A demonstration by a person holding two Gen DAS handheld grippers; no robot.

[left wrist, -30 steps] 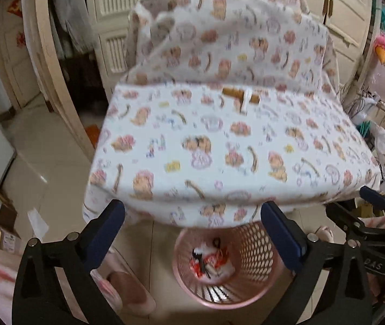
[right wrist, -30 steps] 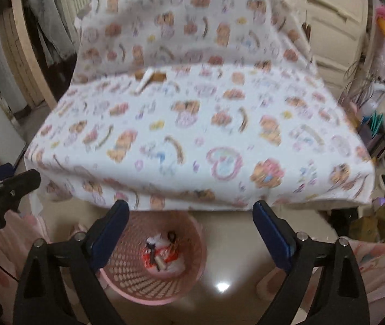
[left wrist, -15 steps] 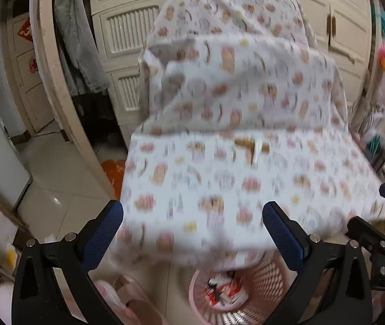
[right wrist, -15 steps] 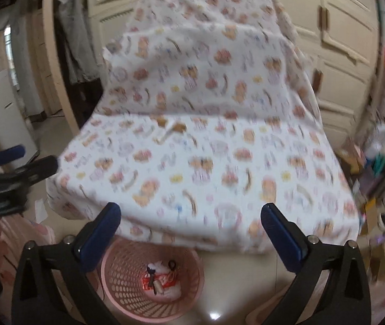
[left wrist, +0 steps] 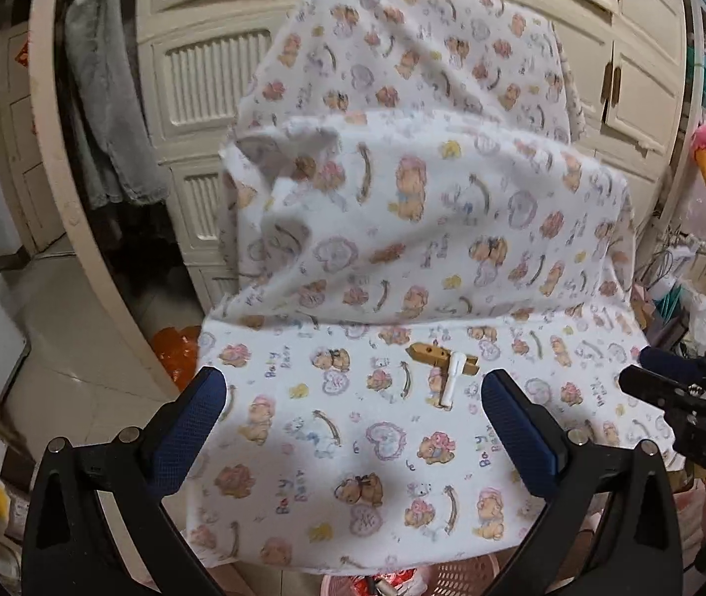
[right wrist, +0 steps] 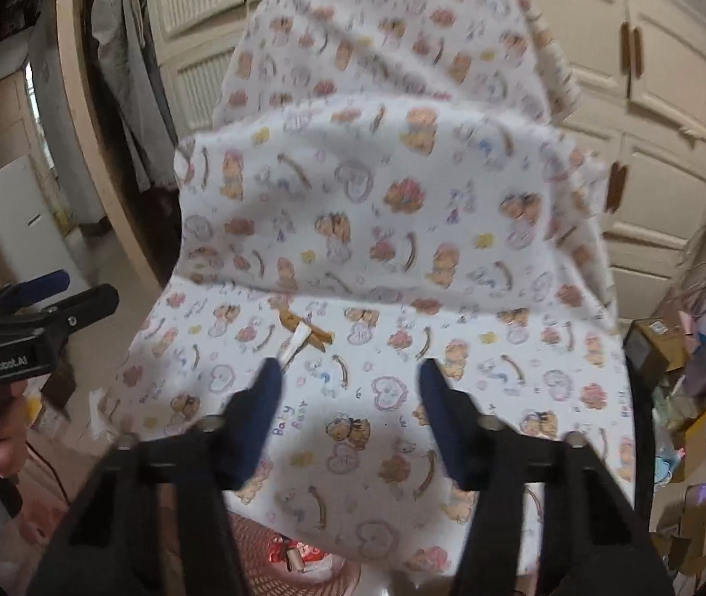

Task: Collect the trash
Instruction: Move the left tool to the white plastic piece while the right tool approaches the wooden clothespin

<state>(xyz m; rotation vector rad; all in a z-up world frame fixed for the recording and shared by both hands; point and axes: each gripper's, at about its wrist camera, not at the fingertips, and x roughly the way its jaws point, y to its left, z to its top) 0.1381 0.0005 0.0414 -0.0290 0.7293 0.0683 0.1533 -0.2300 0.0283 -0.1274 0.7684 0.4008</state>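
Both the left gripper and right gripper gape empty; approach the small white plastic stick lying across the tan wooden piece at twelve o'clock, pinching low.

Counts of what shows around the cloth-covered seat

Two grippers are in view: the left gripper and the right gripper, each with two blue-padded fingers spread apart. One bear-print cloth covers one piece of furniture. On it lie two small items, touching: one brown wooden piece and one white plastic piece laid across it. One pink mesh basket stands below the cloth's front edge; the wrappers inside it are too hidden to count. One grey garment hangs at the left. One orange object lies on the floor.
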